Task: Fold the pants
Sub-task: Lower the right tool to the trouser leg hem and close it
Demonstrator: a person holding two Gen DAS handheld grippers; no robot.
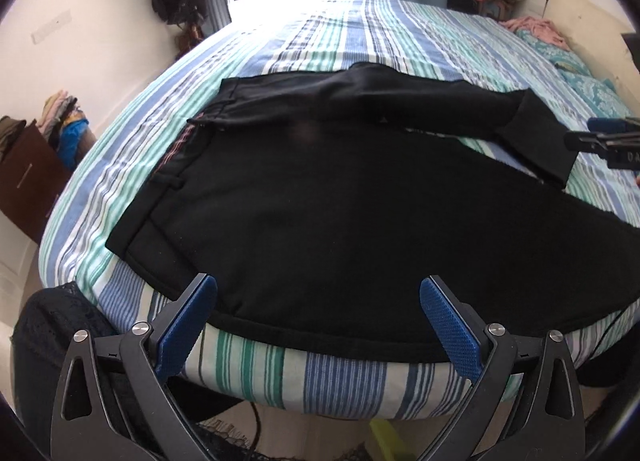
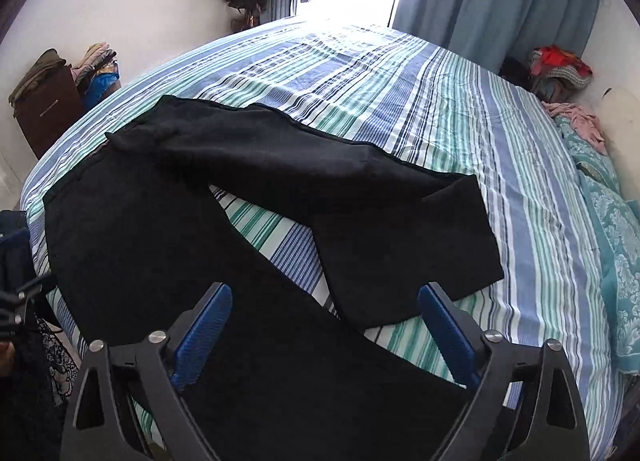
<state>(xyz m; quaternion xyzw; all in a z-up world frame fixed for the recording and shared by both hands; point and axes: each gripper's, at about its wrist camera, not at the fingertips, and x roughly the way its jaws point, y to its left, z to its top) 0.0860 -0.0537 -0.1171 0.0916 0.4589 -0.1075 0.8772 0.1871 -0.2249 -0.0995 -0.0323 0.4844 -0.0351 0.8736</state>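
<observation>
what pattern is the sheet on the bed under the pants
Stripes of blue, green and white on the bed sheet, clearest in the right wrist view, with the black pants lying on it.

Black tongs, blue textured pads

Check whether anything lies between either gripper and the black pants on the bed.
Nothing visible does. The left gripper and right gripper are both open just above the black pants, which lie uncovered on the striped bed.
</observation>
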